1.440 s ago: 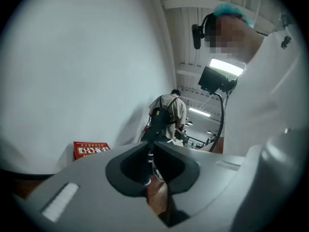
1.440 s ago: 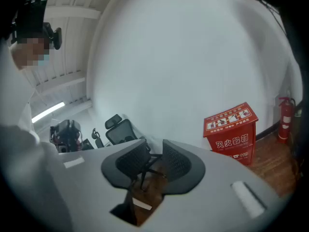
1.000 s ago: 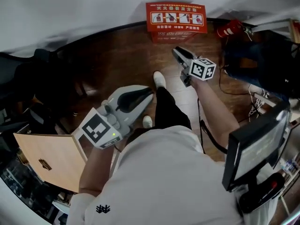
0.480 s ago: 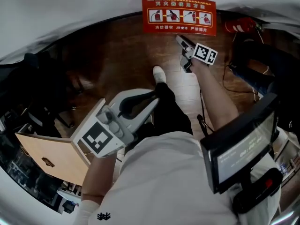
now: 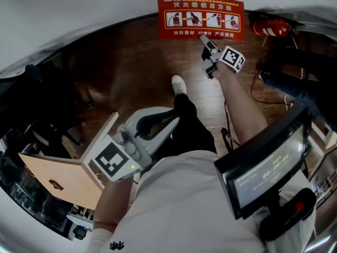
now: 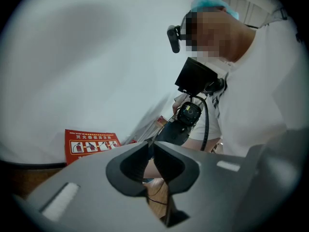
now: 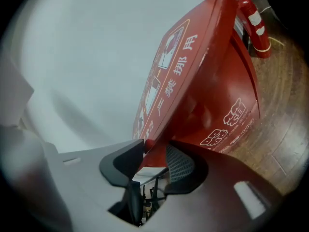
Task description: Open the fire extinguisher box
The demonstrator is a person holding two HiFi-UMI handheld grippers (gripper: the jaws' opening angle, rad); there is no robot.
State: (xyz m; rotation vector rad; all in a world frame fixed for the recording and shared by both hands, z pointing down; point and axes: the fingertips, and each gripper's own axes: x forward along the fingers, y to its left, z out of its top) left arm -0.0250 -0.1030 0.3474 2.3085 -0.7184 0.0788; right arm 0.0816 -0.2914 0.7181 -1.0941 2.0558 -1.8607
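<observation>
The red fire extinguisher box stands on the wooden floor against the white wall, and its printed lid (image 5: 200, 18) faces up at the top of the head view. In the right gripper view the lid (image 7: 193, 57) stands tilted up off the box body (image 7: 227, 105), with a dark gap between them. My right gripper (image 5: 205, 40) is at the lid's front edge. Its jaws (image 7: 155, 146) are closing with that red edge between the pads. My left gripper (image 5: 176, 116) hangs back near my legs, shut and empty, pointing toward the box (image 6: 91, 144).
A red fire extinguisher (image 5: 271, 28) lies right of the box, by dark bags and cables. A pale wooden board (image 5: 58, 178) is at the lower left and a monitor (image 5: 263, 167) at the lower right. My white shoe (image 5: 179, 86) stands on the floor before the box.
The right gripper has reached forward to the lid's front edge. The lid now shows more of its printed face than a second ago. The left gripper has barely moved.
</observation>
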